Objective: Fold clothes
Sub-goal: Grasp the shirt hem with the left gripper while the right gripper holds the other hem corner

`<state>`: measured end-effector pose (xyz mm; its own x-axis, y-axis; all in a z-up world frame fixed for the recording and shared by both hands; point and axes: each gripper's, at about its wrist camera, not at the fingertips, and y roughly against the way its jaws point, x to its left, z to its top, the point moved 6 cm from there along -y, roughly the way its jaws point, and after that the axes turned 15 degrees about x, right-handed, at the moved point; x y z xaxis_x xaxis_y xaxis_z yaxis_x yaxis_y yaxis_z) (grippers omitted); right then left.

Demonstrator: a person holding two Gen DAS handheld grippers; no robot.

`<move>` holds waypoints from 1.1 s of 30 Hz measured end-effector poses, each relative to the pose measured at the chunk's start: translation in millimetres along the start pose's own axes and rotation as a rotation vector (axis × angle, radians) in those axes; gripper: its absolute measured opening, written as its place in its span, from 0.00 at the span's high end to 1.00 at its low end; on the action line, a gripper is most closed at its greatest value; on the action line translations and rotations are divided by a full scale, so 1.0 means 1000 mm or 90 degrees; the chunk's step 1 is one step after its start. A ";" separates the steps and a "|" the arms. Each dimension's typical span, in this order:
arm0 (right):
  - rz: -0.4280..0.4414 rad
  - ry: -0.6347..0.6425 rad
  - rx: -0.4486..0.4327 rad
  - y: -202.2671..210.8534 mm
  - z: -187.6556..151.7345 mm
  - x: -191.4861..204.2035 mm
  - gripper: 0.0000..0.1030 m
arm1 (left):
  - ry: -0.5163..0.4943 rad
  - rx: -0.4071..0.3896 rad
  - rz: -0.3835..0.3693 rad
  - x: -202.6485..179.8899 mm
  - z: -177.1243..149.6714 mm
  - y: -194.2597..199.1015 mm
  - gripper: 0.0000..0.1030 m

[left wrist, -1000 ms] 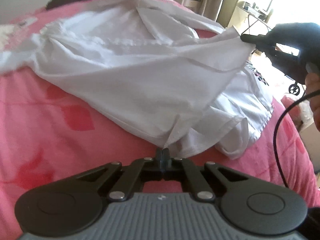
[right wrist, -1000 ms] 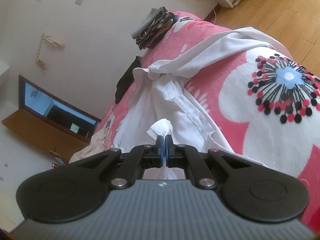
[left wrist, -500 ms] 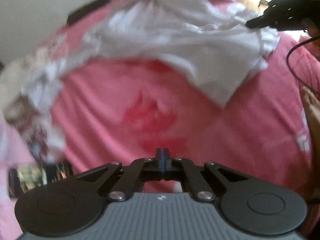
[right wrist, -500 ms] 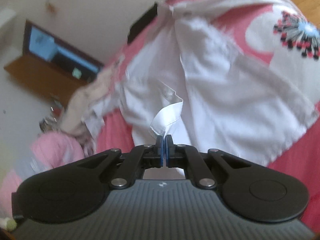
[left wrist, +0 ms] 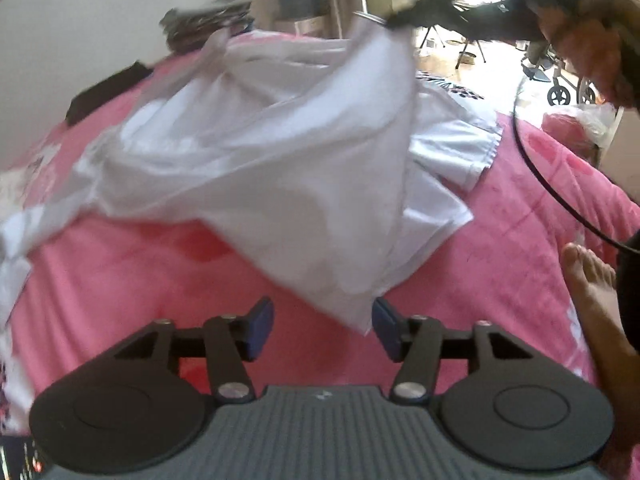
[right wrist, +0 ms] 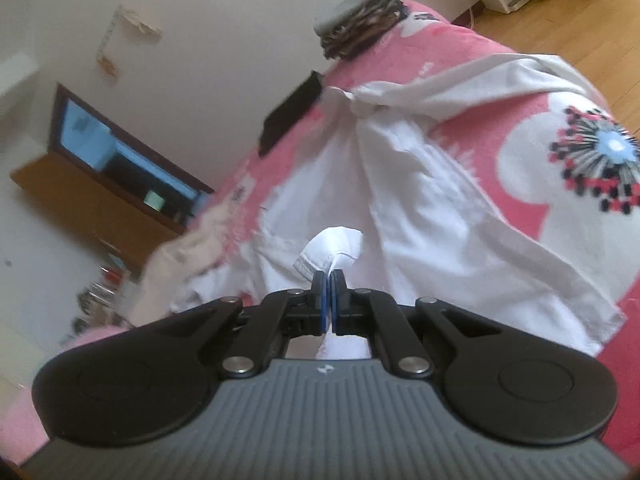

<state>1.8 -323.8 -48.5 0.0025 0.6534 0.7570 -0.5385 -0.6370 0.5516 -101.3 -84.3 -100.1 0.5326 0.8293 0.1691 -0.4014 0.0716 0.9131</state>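
While the right gripper (right wrist: 329, 280) keeps a hemmed corner of the white shirt (left wrist: 256, 148) pinched between its closed blue pads, the left gripper (left wrist: 320, 330) has just been opening, and its jaws now stand apart with a hanging point of the cloth just in front of them, near the right-hand pad, and nothing pressed between. A second ago those jaws were shut at the shirt's near edge; half a second ago they were shut over bare blanket, so the left hand appears to have let go and to be reaching for a new hold.

That leaves the shirt lifted at one corner only, in the left wrist view drawn up to a peak at the right gripper (left wrist: 404, 20) and draped down across the pink bed blanket (left wrist: 120, 280). As a judgement, the fold is at an early stage: the garment lies rumpled, one long sleeve trailing toward the far edge, and needs spreading flat first.

Thin, limp woven cotton, stitched at the hem, creases sharply and sags under its own weight. Beneath it the blanket looks fleecy, printed with a large red, black and blue flower (right wrist: 600, 168). A stack of folded clothes (right wrist: 360, 20) sits at the far corner beside a flat black item (right wrist: 290, 114).
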 end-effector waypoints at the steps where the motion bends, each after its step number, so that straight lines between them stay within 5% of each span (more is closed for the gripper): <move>1: 0.007 0.001 0.002 -0.002 0.001 0.004 0.99 | -0.001 -0.003 0.012 -0.005 0.004 -0.005 0.45; 13: 0.084 0.013 0.042 -0.018 0.003 0.042 0.99 | -0.006 -0.012 0.034 -0.035 0.024 -0.016 0.43; 20: 0.121 0.013 0.034 -0.010 0.009 0.052 0.99 | 0.086 -0.016 0.061 -0.014 0.031 -0.018 0.43; 26: 0.121 0.027 0.026 -0.002 0.006 0.056 0.99 | 0.152 0.072 0.112 0.016 0.016 -0.044 0.59; 30: 0.112 0.025 0.027 -0.001 0.004 0.052 0.99 | 0.173 0.083 0.099 0.024 0.009 -0.046 0.90; 33: 0.101 0.024 0.029 -0.002 0.001 0.048 0.99 | 0.196 0.083 0.070 0.031 0.005 -0.037 0.94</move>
<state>3.4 -291.7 -13.1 -0.1114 0.5573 0.8228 -0.4912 -0.7506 0.4419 -66.0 -63.7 -127.2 0.2333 0.9579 0.1675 -0.3352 -0.0824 0.9385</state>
